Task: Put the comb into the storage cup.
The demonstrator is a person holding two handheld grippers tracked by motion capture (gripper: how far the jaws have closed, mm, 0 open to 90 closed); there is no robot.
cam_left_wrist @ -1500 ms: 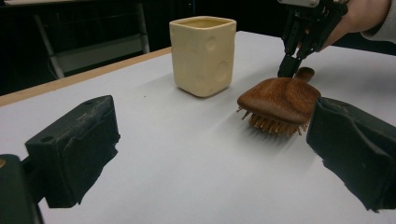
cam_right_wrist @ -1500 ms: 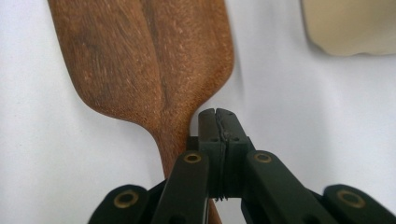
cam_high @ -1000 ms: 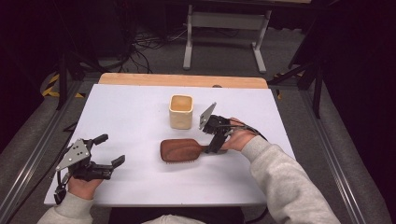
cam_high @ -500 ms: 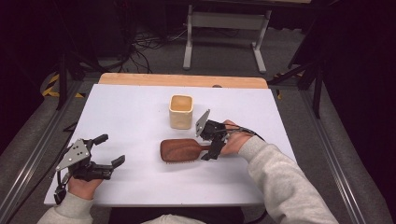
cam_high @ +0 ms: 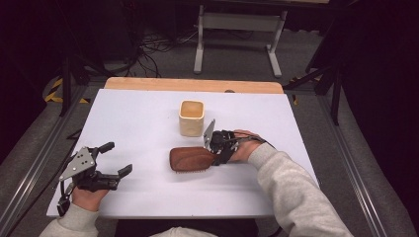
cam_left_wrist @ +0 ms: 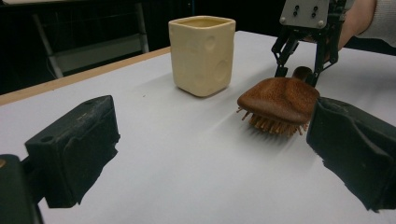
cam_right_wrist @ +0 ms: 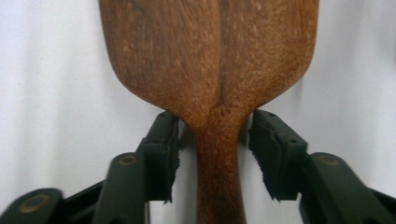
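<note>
- The brush [cam_high: 190, 159] lay bristles down on the white table [cam_high: 138, 118], near its middle, with the handle pointing toward the right gripper [cam_high: 217, 148].
- The cup [cam_high: 191, 117] stood upright just beyond the brush, apart from it and empty as far as its mouth showed.
- In the right gripper view, the right gripper's [cam_right_wrist: 214, 154] jaws straddled the handle at the neck, where it widens into the head of the brush [cam_right_wrist: 210, 60]. They stood narrow, one on each side, and a slim gap seemed to remain, so the grip looked not quite closed.
- The left gripper [cam_high: 106, 170] rested on the table at the near left, well apart from the brush, its jaws wide and holding nothing. Its own view showed the cup [cam_left_wrist: 201, 53] and the brush [cam_left_wrist: 279, 100] ahead.
- Judged from this, the reach was done and the grasp was at hand. Closing on the handle, lifting, and probably standing the brush in the cup were all left.
</note>
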